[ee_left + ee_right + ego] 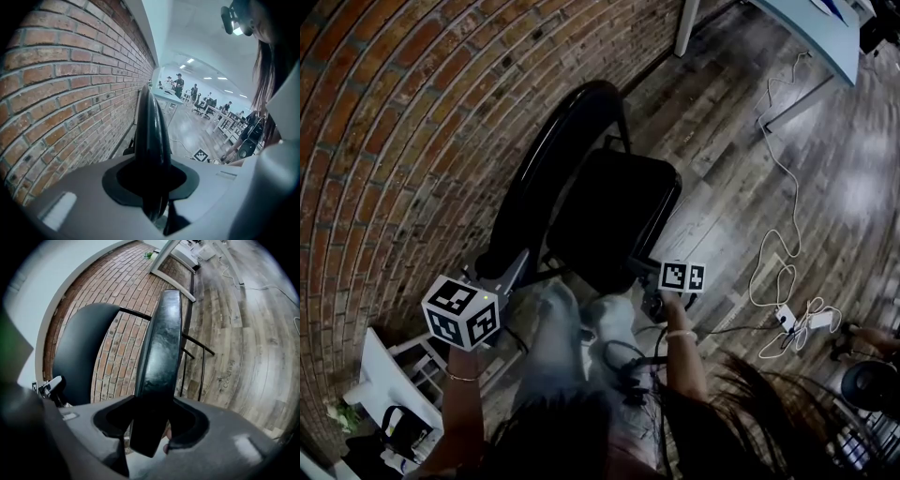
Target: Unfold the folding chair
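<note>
A black folding chair stands beside the brick wall, its curved backrest [546, 173] nearest the wall and its padded seat [614, 217] tilted toward me. My left gripper [500, 274] is at the backrest's near end; in the left gripper view the backrest's thin edge [151, 136] runs up between the jaws of that gripper [152, 190], which are shut on it. My right gripper [645, 274] is at the seat's near edge. The seat [161, 348] fills the gap of that gripper [151, 427], with the backrest [79, 355] and frame tubes [202, 366] behind it.
The brick wall [384, 141] lies along the left. A white cable [783, 234] and a power strip [787, 317] lie on the wood floor at the right. A white table [811, 33] stands at the top right, a white stand [389, 380] at the lower left.
</note>
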`<action>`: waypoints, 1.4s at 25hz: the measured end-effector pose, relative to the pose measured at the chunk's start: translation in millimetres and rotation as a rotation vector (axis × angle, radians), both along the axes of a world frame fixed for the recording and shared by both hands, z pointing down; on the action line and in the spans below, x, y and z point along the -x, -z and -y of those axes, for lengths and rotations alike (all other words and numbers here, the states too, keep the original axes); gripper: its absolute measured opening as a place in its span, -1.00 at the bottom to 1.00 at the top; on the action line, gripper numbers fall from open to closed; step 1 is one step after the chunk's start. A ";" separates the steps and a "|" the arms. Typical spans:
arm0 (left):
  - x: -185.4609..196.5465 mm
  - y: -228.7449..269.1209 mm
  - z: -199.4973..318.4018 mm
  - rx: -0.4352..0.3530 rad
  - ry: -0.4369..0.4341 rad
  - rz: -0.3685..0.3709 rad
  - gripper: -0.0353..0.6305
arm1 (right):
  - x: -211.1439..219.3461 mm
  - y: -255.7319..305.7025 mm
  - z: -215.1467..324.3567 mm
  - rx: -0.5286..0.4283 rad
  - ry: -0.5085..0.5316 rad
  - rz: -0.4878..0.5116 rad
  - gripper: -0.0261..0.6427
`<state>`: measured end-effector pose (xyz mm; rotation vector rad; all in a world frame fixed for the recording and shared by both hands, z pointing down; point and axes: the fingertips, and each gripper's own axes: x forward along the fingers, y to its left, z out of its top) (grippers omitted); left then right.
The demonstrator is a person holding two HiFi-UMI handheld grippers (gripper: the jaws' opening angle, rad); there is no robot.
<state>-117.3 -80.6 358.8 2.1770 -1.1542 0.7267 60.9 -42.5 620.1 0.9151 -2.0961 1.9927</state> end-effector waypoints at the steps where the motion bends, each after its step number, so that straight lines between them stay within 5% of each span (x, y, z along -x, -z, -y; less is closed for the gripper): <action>1: 0.0 -0.4 -0.3 0.000 0.000 -0.001 -0.65 | -1.0 -1.2 -0.9 0.001 0.000 0.001 -0.31; 35: -17.9 -19.4 -15.0 -0.006 -0.049 0.033 -0.65 | -26.3 -48.4 -36.0 0.025 -0.061 0.084 -0.29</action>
